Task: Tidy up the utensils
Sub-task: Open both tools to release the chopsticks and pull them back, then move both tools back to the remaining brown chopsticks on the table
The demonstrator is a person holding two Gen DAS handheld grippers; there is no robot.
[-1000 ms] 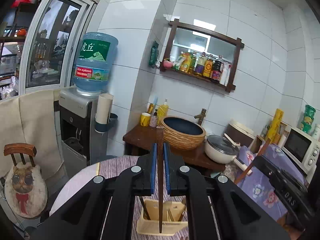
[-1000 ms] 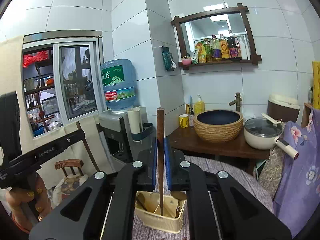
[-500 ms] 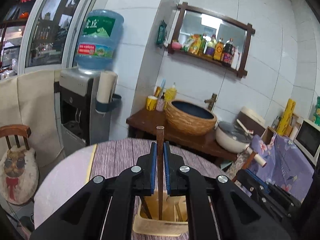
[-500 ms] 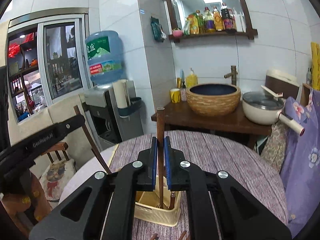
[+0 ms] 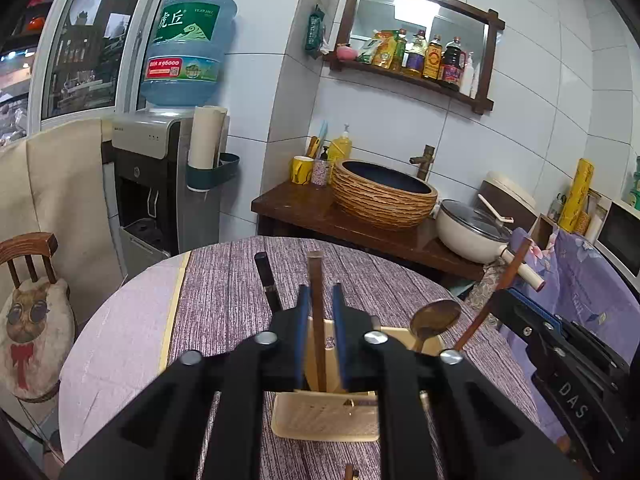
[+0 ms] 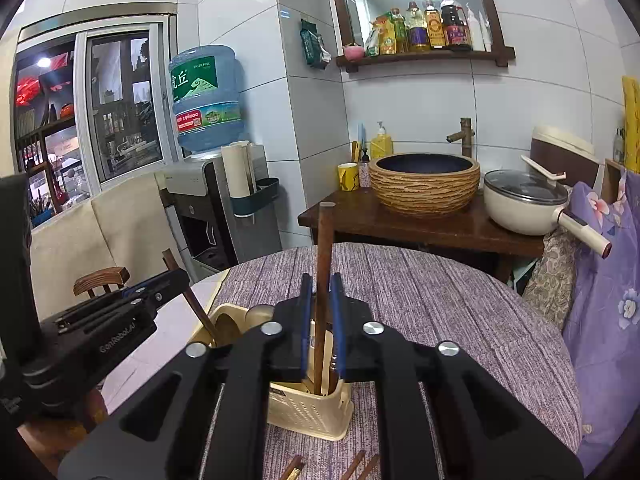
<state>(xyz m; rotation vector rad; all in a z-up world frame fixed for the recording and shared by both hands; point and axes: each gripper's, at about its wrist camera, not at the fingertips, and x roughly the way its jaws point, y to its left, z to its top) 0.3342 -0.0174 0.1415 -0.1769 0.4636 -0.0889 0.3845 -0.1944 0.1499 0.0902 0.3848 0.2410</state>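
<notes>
Releasing is the step in hand: each gripper stands over a cream plastic utensil holder [image 5: 326, 416] on a round table with a purple striped cloth [image 5: 224, 304]. The left gripper [image 5: 320, 320] has its jaws opening, with a gap showing on both sides of a brown wooden stick [image 5: 316, 304] that stands upright between them, its lower end down inside the holder. The right gripper [image 6: 322, 312] is likewise opening around a second wooden stick [image 6: 324, 264], also upright with its tip in the holder; it does not appear to be pressed. A wooden spoon [image 5: 434, 318] and a dark handle [image 5: 267, 276] already stand in the holder. A few more wooden pieces [image 6: 360, 466] lie on the cloth just in front of it, at the lower edge of the right view. Next, by my judgement, both grippers need to lift straight up clear of the sticks without tipping them, then reach for the pieces left on the cloth.
</notes>
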